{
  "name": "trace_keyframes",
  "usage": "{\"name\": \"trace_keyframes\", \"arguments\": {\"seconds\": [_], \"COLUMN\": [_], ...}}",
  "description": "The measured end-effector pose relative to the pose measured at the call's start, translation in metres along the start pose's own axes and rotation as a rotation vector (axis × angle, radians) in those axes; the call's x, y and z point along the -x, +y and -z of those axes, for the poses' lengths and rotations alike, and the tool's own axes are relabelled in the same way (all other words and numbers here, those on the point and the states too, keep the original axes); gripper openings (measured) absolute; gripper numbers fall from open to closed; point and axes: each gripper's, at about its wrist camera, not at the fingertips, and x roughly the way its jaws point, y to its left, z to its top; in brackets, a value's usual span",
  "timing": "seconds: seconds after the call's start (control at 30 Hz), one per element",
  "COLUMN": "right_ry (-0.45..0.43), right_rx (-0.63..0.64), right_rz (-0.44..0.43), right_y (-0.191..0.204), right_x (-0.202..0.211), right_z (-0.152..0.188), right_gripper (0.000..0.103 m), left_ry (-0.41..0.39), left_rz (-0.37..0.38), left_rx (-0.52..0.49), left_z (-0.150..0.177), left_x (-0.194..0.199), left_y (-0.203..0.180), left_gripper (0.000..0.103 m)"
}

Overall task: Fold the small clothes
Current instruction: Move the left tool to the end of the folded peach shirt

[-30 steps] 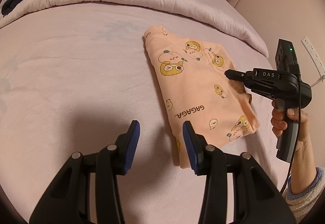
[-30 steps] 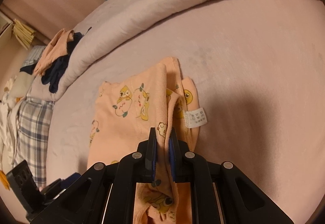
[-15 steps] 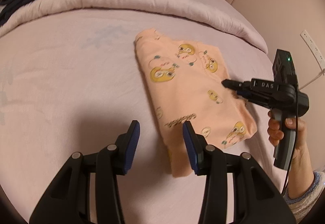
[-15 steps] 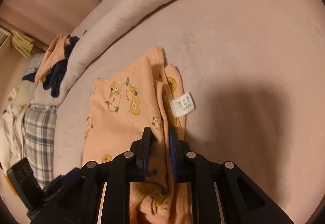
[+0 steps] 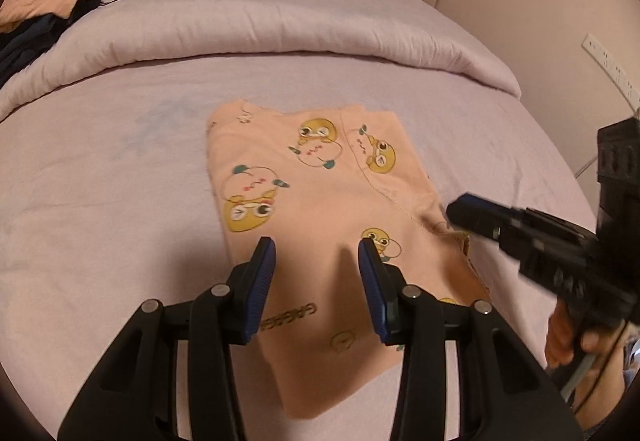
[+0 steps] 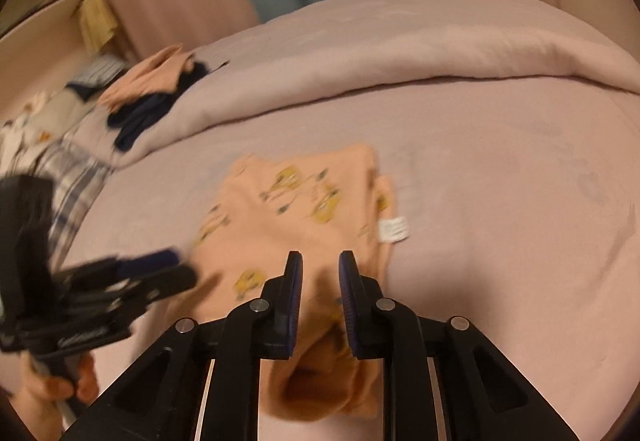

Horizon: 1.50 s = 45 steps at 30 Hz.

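Observation:
A small peach garment with yellow cartoon prints lies folded on the pink bed; it also shows in the right wrist view, with its white label at the right edge. My left gripper is open and empty, hovering over the garment's near part. My right gripper is open, its jaws a little apart over the garment's near edge, gripping nothing. It shows blurred at the garment's right side in the left wrist view.
A rolled pink duvet runs across the back of the bed. A pile of peach and navy clothes sits at the back left, with plaid fabric beside it. A wall with a power strip is to the right.
My right gripper has opened and let go of the garment's fold. My left gripper has moved forward over the garment. Both cameras have tilted up.

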Motion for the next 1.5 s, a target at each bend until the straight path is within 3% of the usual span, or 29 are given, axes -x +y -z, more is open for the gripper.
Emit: {"name": "trace_keyframes", "arguments": {"seconds": [0.3,0.7,1.0,1.13,1.17,1.27,1.5], "right_ry": [0.084,0.018,0.102,0.097,0.093,0.079,0.115], "right_rx": [0.029,0.063,0.075,0.028,0.010,-0.070,-0.241], "right_rz": [0.051,-0.009,0.034,-0.001,-0.013,-0.062,-0.146], "right_y": [-0.015,0.005,0.004,-0.003,-0.006,-0.019,-0.050], "right_x": [-0.023,0.006,-0.014,-0.003,0.000,0.006,-0.001], "right_z": [0.019,0.022,0.037,0.035,0.035,0.035,0.034], "right_gripper": [0.019,0.019,0.019,0.021,0.025,0.056,0.064], "left_ry": [0.071,0.030,0.038,0.025,0.022,0.010,0.062], "left_rz": [-0.034,-0.029,-0.048,-0.004,0.018,0.063,0.209], "left_rx": [-0.045,-0.057,-0.066,0.002,0.036,0.135,0.325], "left_z": [0.009,0.026,0.038,0.041,0.041,0.043,0.043], "left_x": [-0.031,0.000,0.003,0.017,0.020,0.027,0.016], "left_y": [-0.002,-0.004,-0.008,0.001,0.007,0.026,0.061], "left_gripper": [0.041,0.042,0.043,0.043,0.048,0.063,0.064]}}
